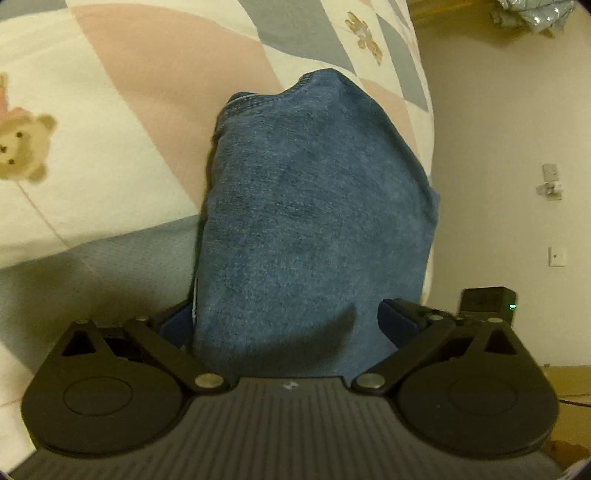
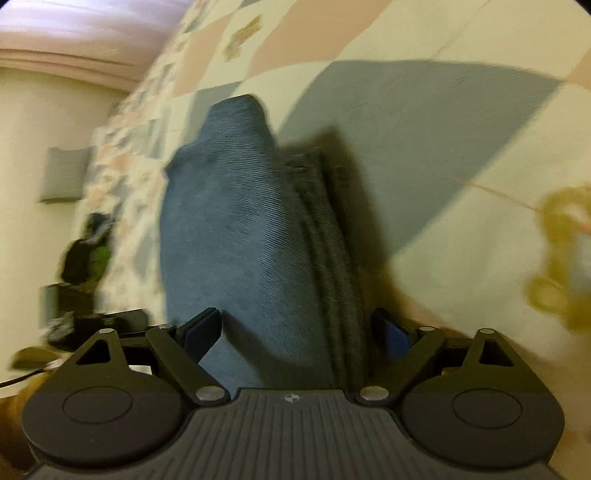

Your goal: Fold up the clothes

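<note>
You have a quilted bedspread (image 1: 122, 206) of cream, dusty-pink and grey-blue patches before you, printed with small brown teddy bears (image 1: 23, 147). Beyond its edge you see a plain cream wall (image 1: 491, 155) carrying a white socket plate (image 1: 556, 256). Your right view, blurred, shows a dark heap (image 2: 83, 262) on the floor beside the bed.

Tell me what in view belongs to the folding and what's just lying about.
Job: folded denim garment, between the wide-set fingers of the left gripper and the right gripper; patchwork quilt under it.
Lying about: wall sockets, silver bundle.
</note>
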Tool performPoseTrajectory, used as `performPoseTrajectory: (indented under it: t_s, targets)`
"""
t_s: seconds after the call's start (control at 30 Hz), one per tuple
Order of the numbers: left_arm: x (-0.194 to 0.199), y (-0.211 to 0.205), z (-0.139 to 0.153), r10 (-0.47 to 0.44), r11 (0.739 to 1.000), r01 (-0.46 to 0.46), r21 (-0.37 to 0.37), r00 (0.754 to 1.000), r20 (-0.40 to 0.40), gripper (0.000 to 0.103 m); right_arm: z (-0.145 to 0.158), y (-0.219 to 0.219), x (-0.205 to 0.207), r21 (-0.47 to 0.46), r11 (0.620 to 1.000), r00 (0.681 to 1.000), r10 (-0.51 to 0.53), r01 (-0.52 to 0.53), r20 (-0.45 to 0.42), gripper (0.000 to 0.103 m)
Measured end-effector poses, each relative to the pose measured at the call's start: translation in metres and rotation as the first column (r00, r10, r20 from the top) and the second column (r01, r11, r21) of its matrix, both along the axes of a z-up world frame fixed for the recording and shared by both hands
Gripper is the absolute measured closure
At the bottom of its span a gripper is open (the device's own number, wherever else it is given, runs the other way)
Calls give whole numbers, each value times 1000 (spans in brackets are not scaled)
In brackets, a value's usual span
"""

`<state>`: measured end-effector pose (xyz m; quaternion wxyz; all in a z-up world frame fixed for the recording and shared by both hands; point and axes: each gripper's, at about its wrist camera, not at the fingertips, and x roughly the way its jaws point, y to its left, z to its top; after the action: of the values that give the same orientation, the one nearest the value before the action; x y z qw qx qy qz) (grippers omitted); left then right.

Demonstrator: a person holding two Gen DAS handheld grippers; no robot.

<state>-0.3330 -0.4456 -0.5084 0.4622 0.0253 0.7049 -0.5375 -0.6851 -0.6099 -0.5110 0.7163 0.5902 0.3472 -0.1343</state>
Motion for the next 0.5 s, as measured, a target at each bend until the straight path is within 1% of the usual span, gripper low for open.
performPoseTrajectory:
  t_s: [0.03, 0.07, 0.1, 0.13, 0.17, 0.23, 0.27, 0.37, 0.4, 0.43, 0.47, 0.5]
  targets:
    - [-4, -2, 0, -20, 1000, 20, -11, 1000, 18, 4, -3, -2, 3, 0, 1000, 1000, 18, -18, 2, 17]
    - [-7, -4, -1, -41, 999, 42, -18, 998, 42, 6, -6, -2, 6, 6, 999, 999, 32, -32, 13, 21]
    - [-12, -6, -3, -69, 997, 70, -17, 995, 73, 11, -9, -3, 8, 15, 999, 999, 45, -45, 27, 25]
    - [-15, -9, -6, -90, 996, 91, -10, 991, 94, 12, -11, -3, 9, 22, 999, 998, 49, -50, 30, 25]
    - [-16, -9, -8, -88, 996, 90, -14, 992, 93, 12, -12, -4, 11, 24, 998, 998, 57, -58, 27, 26]
    - [-17, -8, -8, -81, 996, 83, -23, 993, 90, 17, -11, -5, 11, 32, 996, 996, 81, -82, 36, 28]
    - [-17, -7, -8, -76, 996, 79, -28, 993, 90, 19, -12, -6, 10, 39, 995, 995, 86, -87, 44, 32]
    - [-13, 0, -8, -62, 998, 65, -25, 993, 101, 30, -18, -8, 10, 67, 994, 994, 82, -86, 69, 36]
    - [-12, -1, -6, -62, 998, 65, -17, 992, 113, 38, -19, -7, 11, 73, 995, 995, 66, -72, 76, 39]
    - [-11, -4, -1, -68, 998, 70, -11, 990, 124, 43, -20, -5, 11, 78, 996, 995, 45, -51, 84, 42]
    - [-11, -6, 4, -82, 996, 85, -10, 987, 135, 46, -20, -3, 12, 83, 996, 996, 23, -31, 91, 49]
    - [-11, -9, 10, -100, 995, 102, -10, 984, 148, 51, -19, 0, 10, 91, 996, 995, -8, -1, 103, 54]
